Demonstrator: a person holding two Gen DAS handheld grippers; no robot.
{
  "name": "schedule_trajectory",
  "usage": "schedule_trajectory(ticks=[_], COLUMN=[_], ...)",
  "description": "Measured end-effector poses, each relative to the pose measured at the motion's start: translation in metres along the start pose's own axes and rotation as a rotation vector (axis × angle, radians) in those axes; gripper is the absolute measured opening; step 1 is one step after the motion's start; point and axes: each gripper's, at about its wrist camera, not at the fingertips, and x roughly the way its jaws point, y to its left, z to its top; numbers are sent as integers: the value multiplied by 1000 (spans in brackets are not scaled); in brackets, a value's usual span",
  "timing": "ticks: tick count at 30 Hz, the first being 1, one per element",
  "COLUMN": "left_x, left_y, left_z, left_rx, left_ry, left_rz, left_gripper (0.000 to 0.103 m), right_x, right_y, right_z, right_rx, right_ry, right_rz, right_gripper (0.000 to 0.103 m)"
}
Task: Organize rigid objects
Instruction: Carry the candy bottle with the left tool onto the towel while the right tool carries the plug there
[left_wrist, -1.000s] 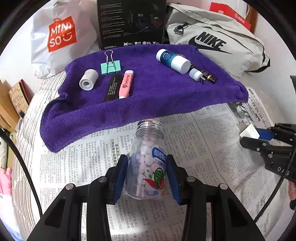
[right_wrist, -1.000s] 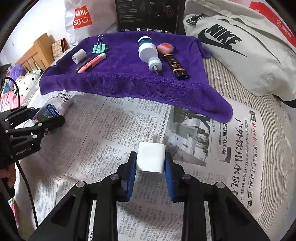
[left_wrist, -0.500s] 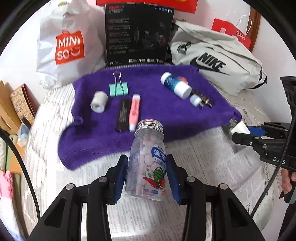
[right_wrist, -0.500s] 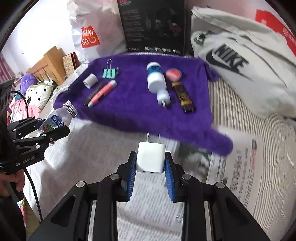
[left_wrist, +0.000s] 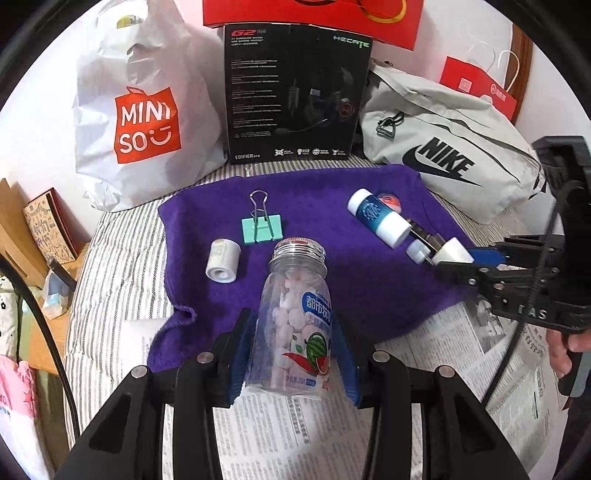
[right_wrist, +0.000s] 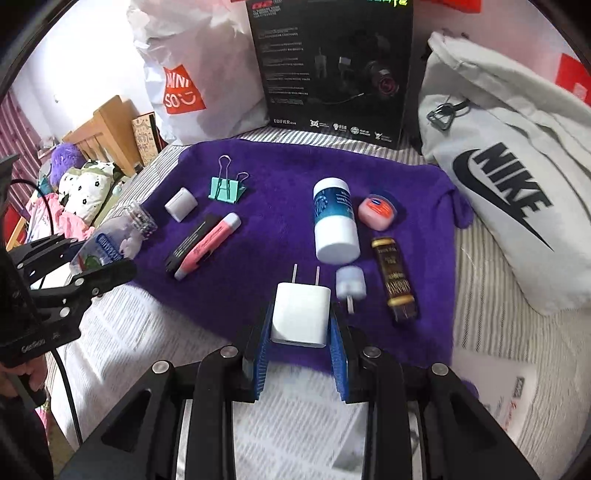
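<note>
Left gripper (left_wrist: 295, 354) fingers clamped on clear candy bottle (left_wrist: 295, 317) above purple towel (left_wrist: 332, 280) near edge, right gripper (right_wrist: 301, 332) fingers pinching white charger plug (right_wrist: 301, 314) over towel front, bottle hides pink highlighter (right_wrist: 207, 247) in left view.

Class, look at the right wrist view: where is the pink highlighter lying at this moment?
The pink highlighter lies on the left half of the purple towel, right beside a black pen-like item and in front of the green binder clip.

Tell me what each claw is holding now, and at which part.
The left claw grips the clear candy bottle by its lower body, across the label. The right claw grips the white charger plug by its flat sides, prongs forward.
</note>
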Motion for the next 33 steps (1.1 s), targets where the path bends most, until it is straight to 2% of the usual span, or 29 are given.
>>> schedule_trajectory(ticks=[6, 15, 29, 32, 33], left_x=[8, 19, 22, 24, 24], left_y=[8, 15, 17, 17, 17], left_z=[4, 7, 10, 10, 10], left_rx=[-11, -13, -19, -21, -22], left_ry=[5, 15, 24, 31, 31], left_rz=[-5, -18, -30, -35, -32], left_gripper=[40, 40, 40, 40, 40], right_x=[27, 59, 59, 56, 55], right_y=[2, 8, 11, 9, 7], right_z=[14, 9, 6, 3, 3], right_rx=[-2, -26, -62, -44, -28], right_ry=[31, 84, 61, 57, 60], right_rz=[-1, -33, -52, -40, -31], right_gripper=[29, 29, 30, 33, 37])
